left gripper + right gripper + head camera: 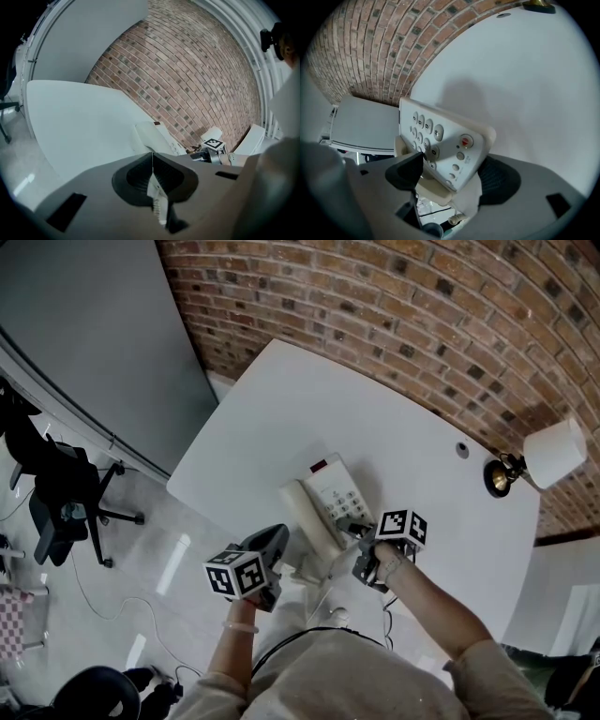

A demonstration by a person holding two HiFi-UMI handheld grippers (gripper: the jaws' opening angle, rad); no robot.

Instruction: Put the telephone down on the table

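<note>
Cream telephone (334, 495), handset cradled, keypad up — at table's (309, 409) near edge

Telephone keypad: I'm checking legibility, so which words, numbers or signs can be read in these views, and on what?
"0": a key on the telephone.
Red triangle sign: round button beside the keys.
Other key labels: too blurred to read.
Marker cubes: square patterns, no words.

A red brick wall (394, 296) runs well beyond the left tongs (274, 542) and the right tongs (363, 532). Well right of the right tongs stands a white-shaded brass lamp (551, 454); well left of the left tongs, a black office chair (61, 498) on a pale floor (159, 592).
</note>
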